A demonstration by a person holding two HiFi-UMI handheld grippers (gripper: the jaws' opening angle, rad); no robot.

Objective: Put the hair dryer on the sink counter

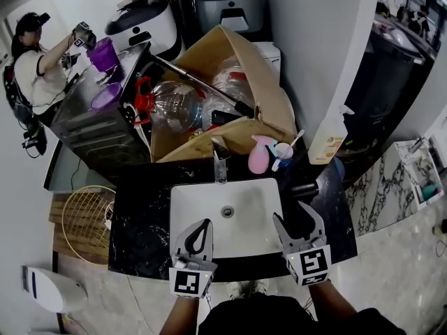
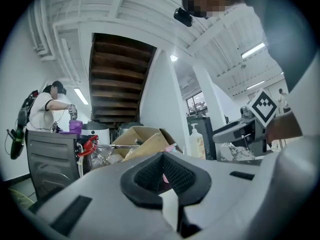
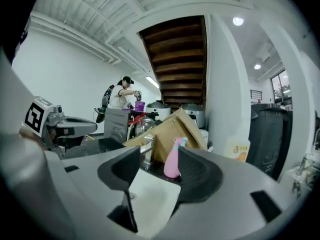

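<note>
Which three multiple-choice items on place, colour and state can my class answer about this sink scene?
1. Where is the pink spray bottle? A in the basin; B on the counter behind the basin, right of the tap; C on a shelf.
2. What colour is the basin? A white; B black; C purple.
3. How do the right gripper's jaws stand? A shut on the bottle; B apart, empty; C shut on the tap.
B: it stands beside the tap. A: the basin is white. B: its jaws stand apart with nothing between.
</note>
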